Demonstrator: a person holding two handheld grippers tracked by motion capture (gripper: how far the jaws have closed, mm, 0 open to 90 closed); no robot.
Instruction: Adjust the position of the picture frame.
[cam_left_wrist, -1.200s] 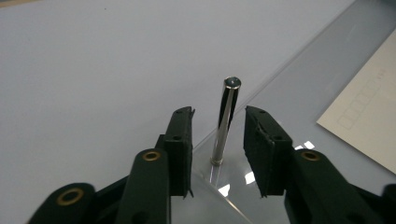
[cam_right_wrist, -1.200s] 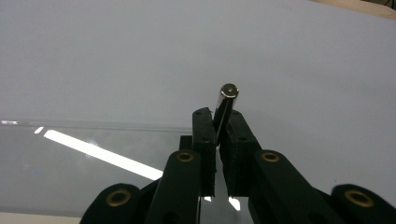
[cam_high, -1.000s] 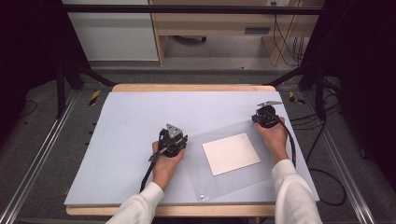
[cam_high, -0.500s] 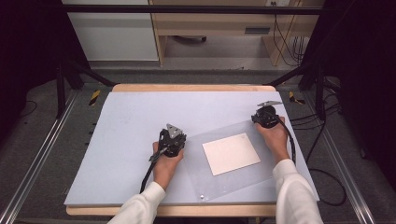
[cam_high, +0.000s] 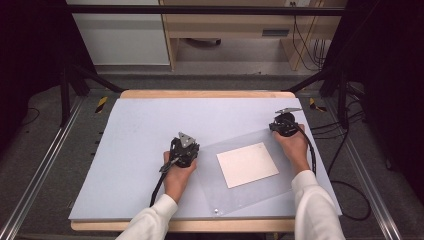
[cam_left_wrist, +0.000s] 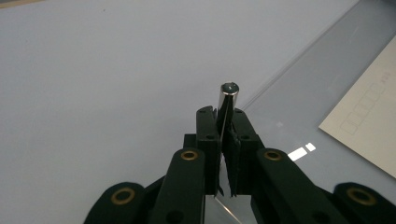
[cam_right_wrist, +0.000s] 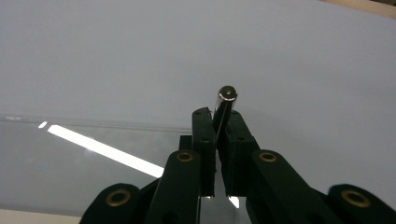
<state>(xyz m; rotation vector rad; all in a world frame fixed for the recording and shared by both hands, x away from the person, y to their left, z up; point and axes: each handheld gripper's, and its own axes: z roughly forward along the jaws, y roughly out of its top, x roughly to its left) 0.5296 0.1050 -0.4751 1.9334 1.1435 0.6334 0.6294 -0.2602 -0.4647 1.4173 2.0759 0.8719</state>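
Observation:
A clear plastic sheet (cam_high: 272, 196) lies slanted on the pale blue table top (cam_high: 145, 130), with a white paper square (cam_high: 247, 164) at its middle. My left gripper (cam_high: 188, 145) is at the sheet's near-left corner. In the left gripper view this gripper (cam_left_wrist: 223, 114) is shut on a small upright metal peg (cam_left_wrist: 229, 95) at the sheet's edge (cam_left_wrist: 303, 107). My right gripper (cam_high: 281, 125) is at the far-right corner. It (cam_right_wrist: 217, 116) is shut on a second metal peg (cam_right_wrist: 226, 98), and its jaws have just closed a little further on it.
Another small metal peg (cam_high: 216, 211) stands at the sheet's front corner near the table's wooden front edge. The paper (cam_left_wrist: 369, 126) carries a row of faint printed boxes. Black frame legs and cables lie beyond the table's sides.

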